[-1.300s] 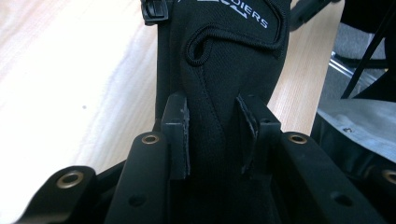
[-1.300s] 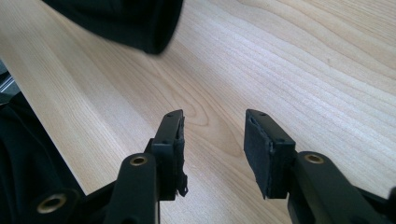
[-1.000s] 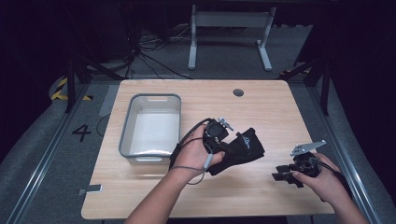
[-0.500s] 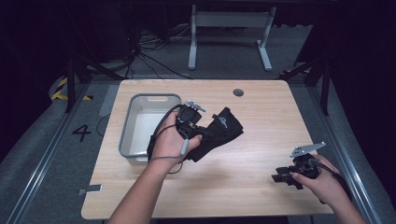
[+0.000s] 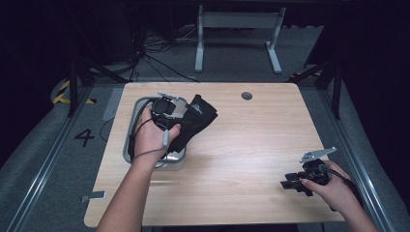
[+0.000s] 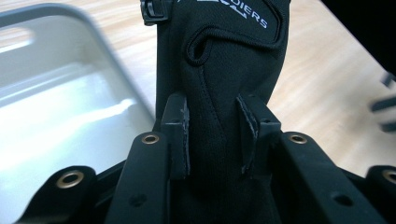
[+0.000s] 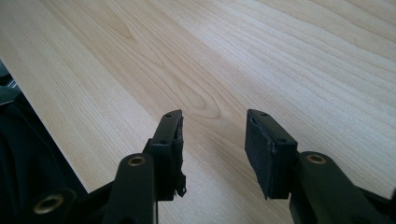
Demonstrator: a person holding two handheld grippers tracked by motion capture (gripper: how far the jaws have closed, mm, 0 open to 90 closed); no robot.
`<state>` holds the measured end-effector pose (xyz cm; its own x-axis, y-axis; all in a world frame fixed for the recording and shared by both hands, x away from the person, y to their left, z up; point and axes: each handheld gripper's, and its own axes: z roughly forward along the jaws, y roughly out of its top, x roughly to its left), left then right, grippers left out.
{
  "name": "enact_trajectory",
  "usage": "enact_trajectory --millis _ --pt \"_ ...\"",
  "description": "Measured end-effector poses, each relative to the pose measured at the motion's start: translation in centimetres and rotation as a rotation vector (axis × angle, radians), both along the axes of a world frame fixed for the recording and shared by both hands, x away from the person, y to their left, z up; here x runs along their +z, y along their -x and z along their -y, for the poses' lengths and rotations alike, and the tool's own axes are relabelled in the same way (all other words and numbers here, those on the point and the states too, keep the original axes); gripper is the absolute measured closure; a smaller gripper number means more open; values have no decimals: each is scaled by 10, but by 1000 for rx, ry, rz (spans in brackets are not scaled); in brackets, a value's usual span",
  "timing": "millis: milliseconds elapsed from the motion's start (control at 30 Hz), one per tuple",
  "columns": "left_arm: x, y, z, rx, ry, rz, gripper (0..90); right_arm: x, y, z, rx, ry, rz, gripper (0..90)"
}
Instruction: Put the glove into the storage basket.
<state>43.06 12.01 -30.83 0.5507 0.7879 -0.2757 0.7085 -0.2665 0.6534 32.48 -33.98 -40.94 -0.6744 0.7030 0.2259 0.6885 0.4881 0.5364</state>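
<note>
1. Currently the left gripper (image 5: pixel 181 112) is clamped on a black glove (image 5: pixel 198 118), which it holds at the right rim of a grey metal tray (image 5: pixel 129 140) near the table's far left. In the left gripper view, the two pads (image 6: pixel 180 128) pinch a narrow fold of the glove (image 6: pixel 224 70), whose body and cuff hang beyond them, over the tray rim (image 6: pixel 116 70) and the wooden table (image 6: pixel 322 93).

2. One risk is a slip: the pinch takes only a thin band of soft fabric, so the glove's hanging weight may pull it loose before it is over the tray.

3. Another risk is a bad landing. Part of the glove sits outside the tray, above bare wood, so a release here would likely leave it draped across the rim or half on the table (image 5: pixel 251 145).

4. A third risk is snagging: the trailing cuff could catch the rim and nudge the light tray as the hand travels.

5. Meanwhile the right gripper (image 5: pixel 294 183) rests near the table's near right corner, well apart from the glove. Its jaws stand wide with nothing between them, above bare wood (image 7: pixel 210 70), too distant to help should the glove drop.
</note>
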Motion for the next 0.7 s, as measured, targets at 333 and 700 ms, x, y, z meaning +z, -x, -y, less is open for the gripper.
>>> enact_trajectory --millis 333,700 --pt "-21 -22 -28 191 -11 -19 668 0 1 0 -8 -3 0 573" --pt "-49 -35 -52 337 -11 -85 667 -1 1 1 -16 -3 0 562"
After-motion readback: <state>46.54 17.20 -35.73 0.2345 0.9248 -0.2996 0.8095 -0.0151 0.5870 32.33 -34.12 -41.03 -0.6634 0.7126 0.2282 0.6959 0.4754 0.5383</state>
